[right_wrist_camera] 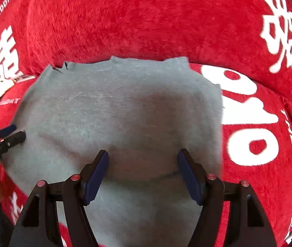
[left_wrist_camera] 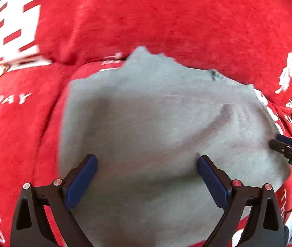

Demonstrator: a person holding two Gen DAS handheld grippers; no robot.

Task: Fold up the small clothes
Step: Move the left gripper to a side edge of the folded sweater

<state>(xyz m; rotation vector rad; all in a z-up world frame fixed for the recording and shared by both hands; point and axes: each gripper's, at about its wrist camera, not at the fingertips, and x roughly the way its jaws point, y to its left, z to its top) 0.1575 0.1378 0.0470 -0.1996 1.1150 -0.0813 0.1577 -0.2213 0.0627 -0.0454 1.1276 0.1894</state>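
Grey garment lies spread flat, lightly creased, on red plush cover with white lettering | left gripper poised above its near part, jaws apart, empty | right gripper likewise, jaws apart, empty

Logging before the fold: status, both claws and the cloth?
Left claw open, empty, over the grey cloth. Right claw open, empty. Cloth flat on red cover. Nothing in the way.
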